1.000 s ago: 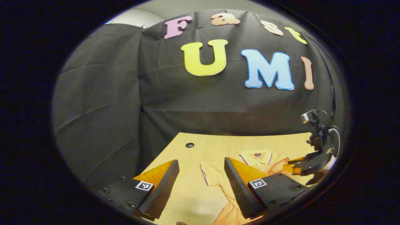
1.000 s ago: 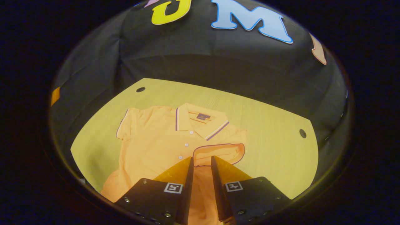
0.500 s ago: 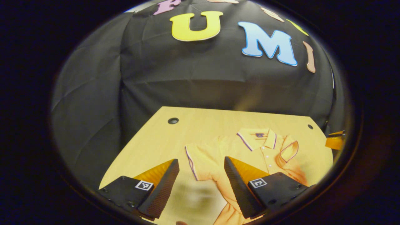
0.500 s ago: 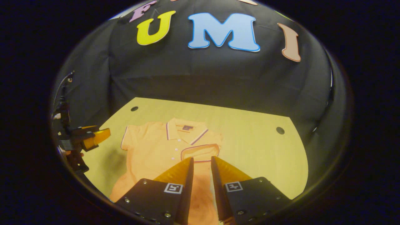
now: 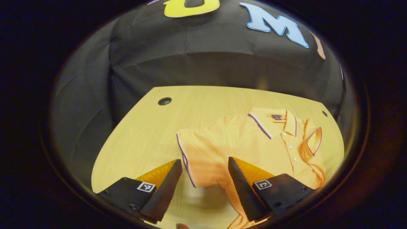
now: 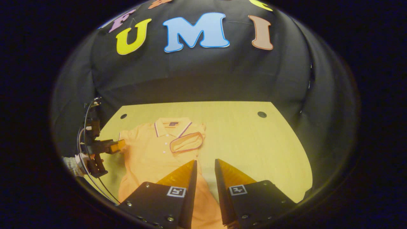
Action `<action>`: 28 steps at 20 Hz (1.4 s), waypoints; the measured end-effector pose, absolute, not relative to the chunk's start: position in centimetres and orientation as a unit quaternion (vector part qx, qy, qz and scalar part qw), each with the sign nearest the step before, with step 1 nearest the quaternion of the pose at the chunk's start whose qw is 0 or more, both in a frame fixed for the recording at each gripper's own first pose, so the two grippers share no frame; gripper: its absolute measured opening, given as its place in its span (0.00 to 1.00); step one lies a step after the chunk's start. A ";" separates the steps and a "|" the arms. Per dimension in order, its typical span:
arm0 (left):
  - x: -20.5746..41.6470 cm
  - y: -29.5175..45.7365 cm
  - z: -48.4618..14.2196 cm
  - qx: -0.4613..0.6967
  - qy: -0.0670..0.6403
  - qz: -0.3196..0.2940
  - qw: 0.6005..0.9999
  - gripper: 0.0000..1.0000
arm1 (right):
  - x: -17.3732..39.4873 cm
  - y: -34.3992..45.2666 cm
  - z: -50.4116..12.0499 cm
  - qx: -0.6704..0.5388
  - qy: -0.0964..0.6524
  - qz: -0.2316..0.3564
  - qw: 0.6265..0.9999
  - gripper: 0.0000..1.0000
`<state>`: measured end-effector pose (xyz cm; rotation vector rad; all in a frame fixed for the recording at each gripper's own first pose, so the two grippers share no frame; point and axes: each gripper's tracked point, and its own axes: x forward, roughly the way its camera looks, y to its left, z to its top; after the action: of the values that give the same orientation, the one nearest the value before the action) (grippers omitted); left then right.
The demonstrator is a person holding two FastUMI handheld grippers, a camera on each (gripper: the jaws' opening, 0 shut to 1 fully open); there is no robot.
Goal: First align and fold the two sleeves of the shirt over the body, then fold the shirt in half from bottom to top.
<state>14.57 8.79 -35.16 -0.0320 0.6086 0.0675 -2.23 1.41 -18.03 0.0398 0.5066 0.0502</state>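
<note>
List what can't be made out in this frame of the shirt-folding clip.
- Shirt hem: in the left gripper view it is cut off by the bottom edge and behind the left gripper; in the right gripper view the right gripper covers it.
- Collar label: too small to read.
- Table between the left gripper's fingers: blurred.
- Right gripper: the gap between its fingers is narrow, and whether it pinches cloth is unclear.

The orange polo shirt (image 5: 254, 149) is being framed on the wooden table (image 5: 143, 140) by the left gripper (image 5: 205, 181), jaws spread apart.
</note>
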 end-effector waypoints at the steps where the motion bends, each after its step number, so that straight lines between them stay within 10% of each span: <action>1: 14.8 8.8 -35.7 -0.016 0.304 0.035 0.952 0.99 | -2.8 1.1 -18.5 0.022 0.256 0.019 0.966 0.35; 14: 14.8 8.6 -39.0 -0.036 0.323 0.054 0.944 0.98 | -4.5 -0.9 -20.1 0.048 0.277 -0.016 0.960 0.35; 20: 15.2 7.3 -38.9 -0.041 0.318 0.049 0.946 0.26 | -4.7 -0.6 -20.8 0.051 0.286 -0.011 0.957 0.35; 28: 15.5 7.2 -38.5 -0.020 0.334 0.033 0.942 0.14 | -4.3 -0.7 -21.1 0.061 0.290 -0.008 0.955 0.35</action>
<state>15.54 7.21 -38.50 -0.0400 0.6804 0.0673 -4.32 -0.71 -21.07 0.1243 0.5889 -0.0170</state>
